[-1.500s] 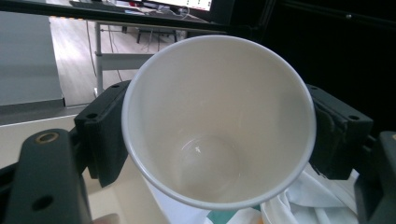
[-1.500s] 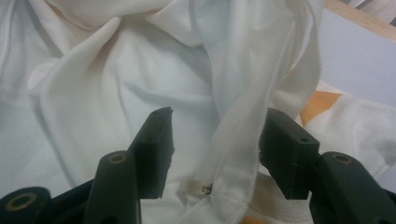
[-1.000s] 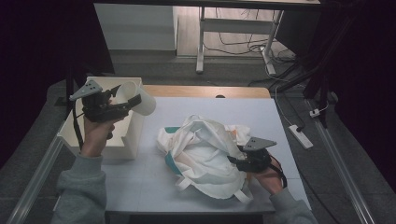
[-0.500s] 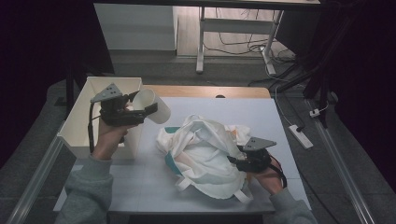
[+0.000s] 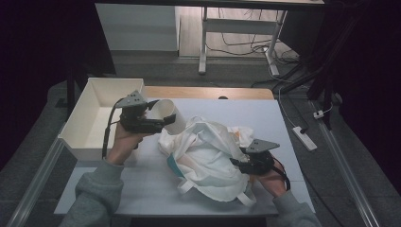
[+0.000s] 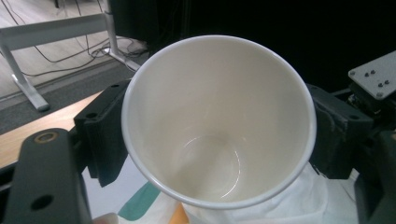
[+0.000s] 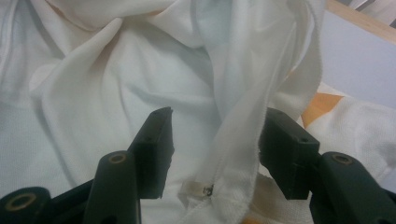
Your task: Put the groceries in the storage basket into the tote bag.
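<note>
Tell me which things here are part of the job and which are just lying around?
Part of the job:
- white paper cup, gripped in the left gripper
- white cloth bag on the table
- right gripper, fingers apart around a fold of the bag's cloth

Just lying about:
- white bin at the table's left edge
- power strip on the floor

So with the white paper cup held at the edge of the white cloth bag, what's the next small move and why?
Probably ease the white paper cup further over the white cloth bag: the left gripper grips it empty, and the right gripper is at the bag's fabric.
</note>
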{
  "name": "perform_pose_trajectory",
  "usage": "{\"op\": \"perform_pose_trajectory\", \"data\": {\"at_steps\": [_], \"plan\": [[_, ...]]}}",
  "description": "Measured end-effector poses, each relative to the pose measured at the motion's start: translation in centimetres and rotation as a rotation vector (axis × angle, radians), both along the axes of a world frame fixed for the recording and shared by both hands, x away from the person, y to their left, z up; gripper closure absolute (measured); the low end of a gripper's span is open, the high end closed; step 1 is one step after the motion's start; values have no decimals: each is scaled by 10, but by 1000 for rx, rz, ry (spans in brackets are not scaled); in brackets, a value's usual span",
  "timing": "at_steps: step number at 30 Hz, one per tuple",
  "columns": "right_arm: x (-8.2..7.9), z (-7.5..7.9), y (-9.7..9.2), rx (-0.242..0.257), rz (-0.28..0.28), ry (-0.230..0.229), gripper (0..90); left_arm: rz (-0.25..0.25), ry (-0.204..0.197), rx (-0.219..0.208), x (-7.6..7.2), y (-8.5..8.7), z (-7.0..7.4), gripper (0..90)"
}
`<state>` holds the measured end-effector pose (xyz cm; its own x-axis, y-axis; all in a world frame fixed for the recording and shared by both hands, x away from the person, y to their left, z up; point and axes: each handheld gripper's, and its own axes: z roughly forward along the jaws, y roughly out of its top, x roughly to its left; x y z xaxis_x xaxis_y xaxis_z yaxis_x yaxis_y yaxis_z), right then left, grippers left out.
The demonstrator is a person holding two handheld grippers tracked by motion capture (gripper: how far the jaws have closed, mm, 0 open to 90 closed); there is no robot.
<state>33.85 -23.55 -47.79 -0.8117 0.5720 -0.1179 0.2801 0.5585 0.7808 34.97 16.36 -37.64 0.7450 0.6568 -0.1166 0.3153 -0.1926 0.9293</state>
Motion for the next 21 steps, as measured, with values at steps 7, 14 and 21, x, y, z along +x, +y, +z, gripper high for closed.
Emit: {"op": "perform_pose_trajectory", "data": {"at_steps": [7, 14, 21], "plan": [[0, 0, 1, 0, 5, -2, 453, -38, 14, 31, 1, -17, -6, 200], [0, 0, 1, -1, 7, 0, 453, -66, 36, 69, 3, -32, -15, 200], [0, 0, 1, -2, 8, 0, 452, -90, 50, 105, 5, -46, -23, 200]]}}
